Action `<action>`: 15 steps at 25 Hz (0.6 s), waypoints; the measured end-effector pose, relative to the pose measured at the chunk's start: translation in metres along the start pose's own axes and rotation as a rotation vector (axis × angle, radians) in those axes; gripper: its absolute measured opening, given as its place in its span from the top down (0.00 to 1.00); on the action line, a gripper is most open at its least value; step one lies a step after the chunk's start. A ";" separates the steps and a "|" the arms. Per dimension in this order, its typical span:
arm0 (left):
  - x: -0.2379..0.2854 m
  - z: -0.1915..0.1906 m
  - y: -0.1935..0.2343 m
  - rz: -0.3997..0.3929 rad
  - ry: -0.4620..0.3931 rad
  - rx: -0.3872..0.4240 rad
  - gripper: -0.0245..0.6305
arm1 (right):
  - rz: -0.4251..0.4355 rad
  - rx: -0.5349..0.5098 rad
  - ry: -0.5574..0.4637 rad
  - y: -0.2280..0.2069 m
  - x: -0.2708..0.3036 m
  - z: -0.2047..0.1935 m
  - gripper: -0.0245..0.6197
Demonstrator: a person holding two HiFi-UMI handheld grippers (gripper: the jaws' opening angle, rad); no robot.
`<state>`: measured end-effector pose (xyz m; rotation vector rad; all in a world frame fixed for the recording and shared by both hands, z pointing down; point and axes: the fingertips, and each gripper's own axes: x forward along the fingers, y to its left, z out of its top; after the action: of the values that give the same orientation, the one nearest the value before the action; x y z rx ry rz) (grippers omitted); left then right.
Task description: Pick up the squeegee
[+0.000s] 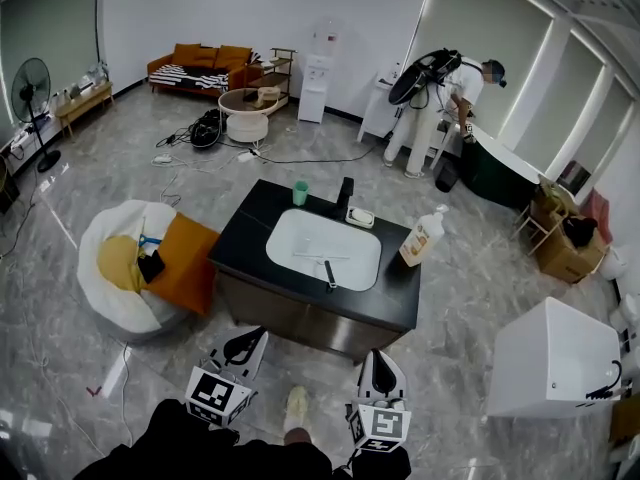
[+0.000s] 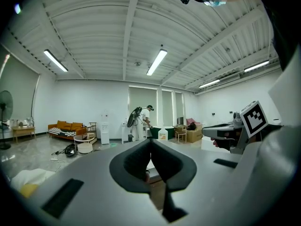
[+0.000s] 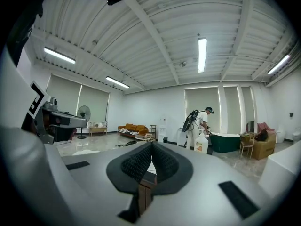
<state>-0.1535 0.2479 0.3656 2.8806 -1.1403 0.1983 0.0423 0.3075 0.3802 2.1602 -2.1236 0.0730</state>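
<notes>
Black-handled squeegee (image 1: 328,272) lies untouched in the sink (image 1: 300,236); left claw (image 1: 250,343) and right claw (image 1: 380,363) are held shut, empty; approach, then opening, is needed.

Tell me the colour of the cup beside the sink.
Green; the cup shows best in the head view.
</notes>
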 end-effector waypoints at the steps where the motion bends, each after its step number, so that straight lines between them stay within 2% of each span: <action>1: 0.018 0.003 0.005 0.005 0.004 0.000 0.93 | 0.008 -0.001 0.003 -0.009 0.017 0.002 0.94; 8: 0.131 0.015 0.037 0.040 0.031 -0.010 0.93 | 0.048 0.010 0.019 -0.068 0.124 0.012 0.94; 15: 0.226 0.010 0.061 0.063 0.056 -0.035 0.93 | 0.079 0.015 0.058 -0.118 0.213 -0.001 0.94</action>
<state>-0.0310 0.0494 0.3847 2.7924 -1.2133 0.2570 0.1643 0.0978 0.3998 2.0559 -2.1819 0.1566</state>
